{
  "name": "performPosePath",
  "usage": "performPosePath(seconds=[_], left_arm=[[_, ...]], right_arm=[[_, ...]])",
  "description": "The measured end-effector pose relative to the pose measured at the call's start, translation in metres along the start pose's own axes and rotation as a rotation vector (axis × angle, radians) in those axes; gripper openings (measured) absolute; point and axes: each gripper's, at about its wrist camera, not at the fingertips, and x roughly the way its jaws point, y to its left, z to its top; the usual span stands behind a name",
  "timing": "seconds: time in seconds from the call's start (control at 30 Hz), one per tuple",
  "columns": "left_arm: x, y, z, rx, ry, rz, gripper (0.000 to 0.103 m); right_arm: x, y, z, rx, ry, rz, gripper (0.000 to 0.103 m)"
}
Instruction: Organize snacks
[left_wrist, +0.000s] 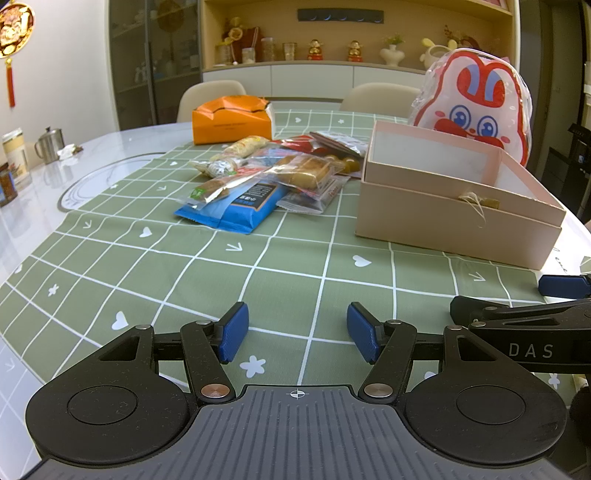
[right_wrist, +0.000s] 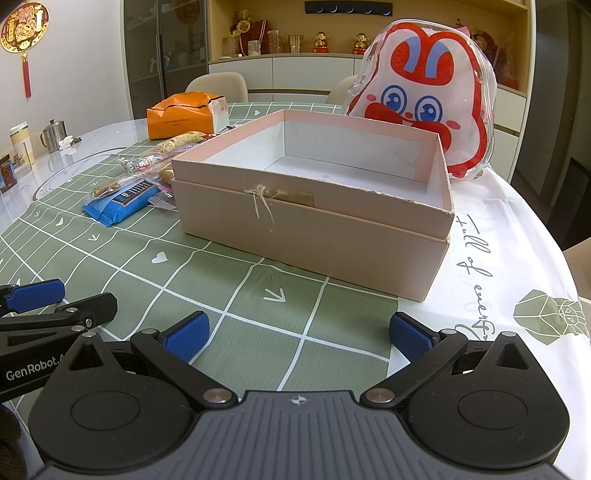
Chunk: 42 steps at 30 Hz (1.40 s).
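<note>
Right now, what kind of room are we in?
Probably a home dining room: a round white table under a green checked tablecloth, cream dining chairs behind it, and a wooden display shelf of ornaments.

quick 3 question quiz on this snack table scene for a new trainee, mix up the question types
1. True or false: the pink box already holds snacks.
2. Multiple choice: the blue snack packet lies A) inside the box, B) on the green cloth beside the box, C) between the fingers of the left gripper.
3. Fill in: behind the box stands a clear bag printed with a ____ face.

Key
1. False: the part of its white inside that shows is bare.
2. B, at the front of the snack pile; both the left gripper and the right gripper are open and hold nothing.
3. Rabbit.
</note>
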Motion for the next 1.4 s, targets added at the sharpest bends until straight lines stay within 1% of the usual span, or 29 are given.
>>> performPosePath(seconds=[0.47,0.57,0.67,0.73,0.77,0.83,0.87,0.9,0.97,1.0,1.07,1.1,1.13,1.17,1.23,1.27,1.33,1.37,1.4], left_arm=[[0.0,0.0,0.0,0.0,0.0,0.0,0.066],[-0.001,-0.001,0.001,-0.004,0.0,-0.002,0.066],[-0.001,-0.001,0.001,-0.005,-0.001,-0.003,0.066],[-0.001,0.002,0.002,-0.016,0.001,-0.018,0.065],[0.001,0.006,0.005,-0.026,0.012,-0.037,0.064],[0.002,0.02,0.022,-0.062,0.051,-0.096,0.063],[0.003,0.024,0.027,-0.07,0.047,-0.101,0.063],[0.002,0.034,0.042,-0.074,0.033,-0.102,0.063],[0.003,0.052,0.073,-0.043,0.015,-0.093,0.063],[0.007,0.062,0.091,-0.013,0.018,-0.09,0.063],[0.018,0.08,0.121,0.046,0.02,-0.083,0.063],[0.024,0.092,0.139,0.082,0.004,-0.076,0.063],[0.031,0.101,0.153,0.103,-0.011,-0.069,0.063],[0.036,0.106,0.162,0.112,-0.023,-0.066,0.062],[0.054,0.124,0.19,0.094,-0.029,-0.081,0.062],[0.065,0.132,0.203,0.076,-0.021,-0.106,0.062],[0.09,0.143,0.224,0.056,0.017,-0.168,0.062],[0.102,0.147,0.23,0.054,0.032,-0.2,0.062],[0.116,0.152,0.236,0.049,0.037,-0.238,0.062]], right_arm=[[0.002,-0.003,0.002,-0.015,0.005,0.02,0.103],[0.005,-0.006,0.01,-0.028,0.061,0.044,0.103],[0.002,-0.005,0.01,-0.035,0.084,0.045,0.103],[0.001,-0.006,0.011,-0.036,0.107,0.049,0.103],[0.001,-0.007,0.012,-0.032,0.12,0.047,0.103],[0.001,-0.008,0.014,-0.013,0.141,0.027,0.103],[0.001,-0.008,0.015,-0.007,0.151,0.017,0.103],[0.002,-0.007,0.017,-0.009,0.165,0.01,0.103],[0.006,-0.007,0.023,-0.017,0.207,0.012,0.103],[0.008,-0.005,0.03,-0.038,0.244,0.032,0.094],[0.004,0.0,0.043,-0.047,0.272,0.062,0.085],[-0.004,0.005,0.055,-0.042,0.266,0.079,0.085],[-0.013,0.008,0.065,-0.037,0.243,0.105,0.085],[-0.025,0.014,0.081,-0.032,0.202,0.14,0.085],[-0.041,0.025,0.114,-0.021,0.125,0.189,0.085],[-0.046,0.031,0.135,-0.011,0.088,0.201,0.085],[-0.039,0.039,0.177,0.025,0.051,0.198,0.086],[-0.031,0.042,0.197,0.045,0.054,0.197,0.086],[-0.014,0.046,0.221,0.077,0.074,0.188,0.087]])
